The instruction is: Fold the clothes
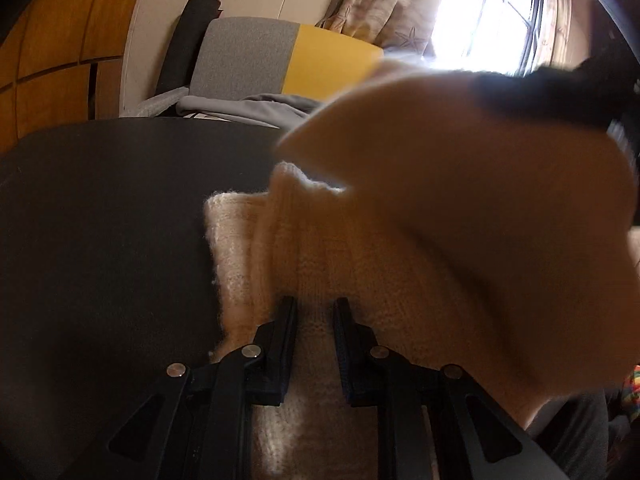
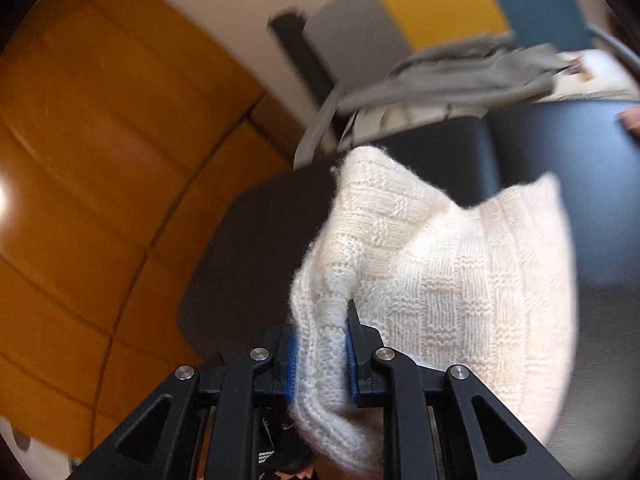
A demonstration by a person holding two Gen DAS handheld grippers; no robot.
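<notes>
right gripper [image 2: 319, 354]: clamped on a bunched edge of the cream knit sweater [image 2: 432, 280]. Blue pads squeeze the knit from both sides, so the fabric hangs off me and fans out to the right.

left gripper [image 1: 315, 340]: fingers narrowly apart, straddling a ridge of the same sweater [image 1: 320, 264]. Knit sits between them, but I can't tell whether the pads actually pinch it or just rest on it. My read: it's pinning the near edge as an anchor.

sweater position: near-centre of the dark table [image 1: 100, 220]. Lower layers lie flat; one flap is lifted and crosses the right half of the left view, blurred and backlit by the window [image 1: 480, 20].

why held this way: one edge pinned low, the other carried high, so the flap can fold over without dragging the whole stack.

step: mid-fold, I'd judge. Flap is airborne, not yet laid down.

next: lower the flap onto the flat part, line up edges, then let go.

risk: thick loose knit may slip from the pads or land skewed.

background: grey garment [image 2: 460, 76] draped over the grey-and-yellow chair [image 1: 288, 56] on the far side. Probably next in the pile.
</notes>
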